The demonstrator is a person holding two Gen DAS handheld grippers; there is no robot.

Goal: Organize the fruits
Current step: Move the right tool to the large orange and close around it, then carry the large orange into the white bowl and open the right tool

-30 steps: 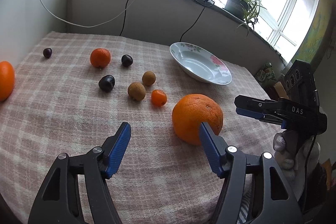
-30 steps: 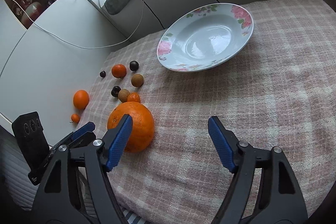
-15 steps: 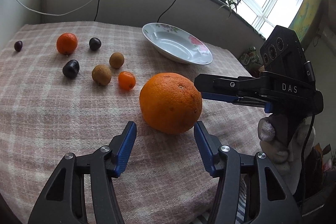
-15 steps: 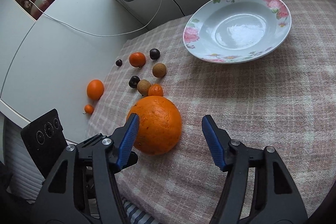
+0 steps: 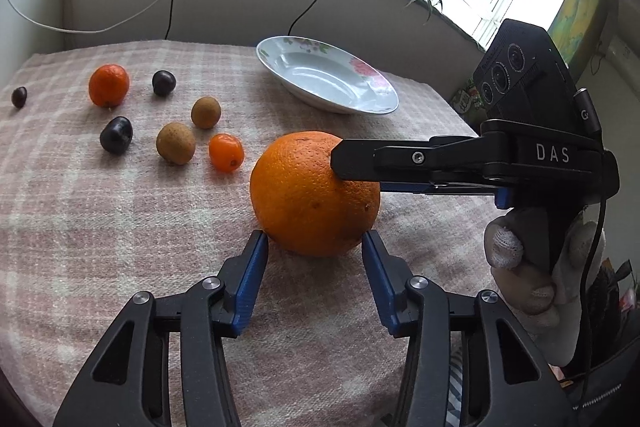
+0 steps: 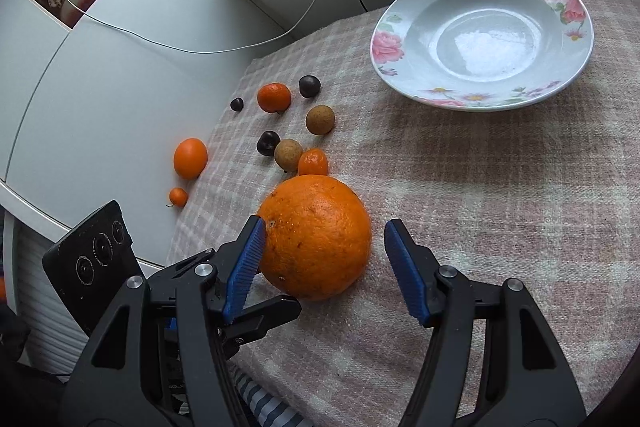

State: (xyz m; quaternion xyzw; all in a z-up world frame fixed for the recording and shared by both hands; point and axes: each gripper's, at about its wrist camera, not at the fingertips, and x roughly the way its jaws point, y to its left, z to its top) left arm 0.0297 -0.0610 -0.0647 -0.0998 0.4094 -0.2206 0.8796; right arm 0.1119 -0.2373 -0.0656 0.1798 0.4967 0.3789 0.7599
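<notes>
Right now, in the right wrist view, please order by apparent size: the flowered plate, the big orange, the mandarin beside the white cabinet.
1. Flowered plate, clearly widest.
2. Big orange, though it lies nearest the camera, which enlarges it.
3. Mandarin, plainly smallest.

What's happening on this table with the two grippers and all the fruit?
A person holds a gripper in each hand, and both are at the big orange on the checked cloth. The left gripper is closing, its blue pads at the orange's near edge. The right gripper has the orange between its jaws; one pad touches it, the other stands clear. The flowered plate is empty, and the small fruits lie scattered on the cloth.
</notes>
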